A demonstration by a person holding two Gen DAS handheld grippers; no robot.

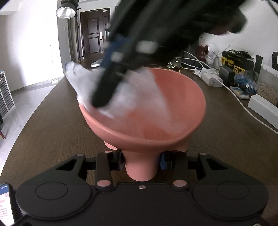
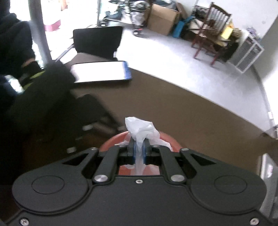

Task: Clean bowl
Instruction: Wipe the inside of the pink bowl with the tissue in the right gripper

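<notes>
Currently the left gripper (image 1: 141, 162) is clamped on the round stem/foot of the pink bowl (image 1: 182, 104), fingers pressed against both sides of the stem, bowl tipped with its opening facing away from the left wrist camera and held over the dark wood table (image 1: 52, 121). Right gripper (image 2: 139, 151) is closed on a white tissue (image 2: 140, 128); blue finger pads (image 2: 133, 149) pinch it and a crumpled wad sticks out past the tips. In the left wrist view that gripper comes in from upper right, motion-blurred, tip down inside the bowl near its left rim, tissue spread across the inner wall and spilling over the left edge. Right wrist view shows the bowl rim just beyond the fingertips, tissue in front of it. Elsewhere on the table: a tablet (image 2: 100, 71) with a bright screen beyond the bowl, a white power strip (image 1: 262, 107) and white charger bricks with cables (image 1: 210, 76) along the right side, black and yellow box (image 1: 236, 60) behind them. Studio lamp (image 1: 65, 10) and a dark door (image 1: 93, 33) in the background.
</notes>
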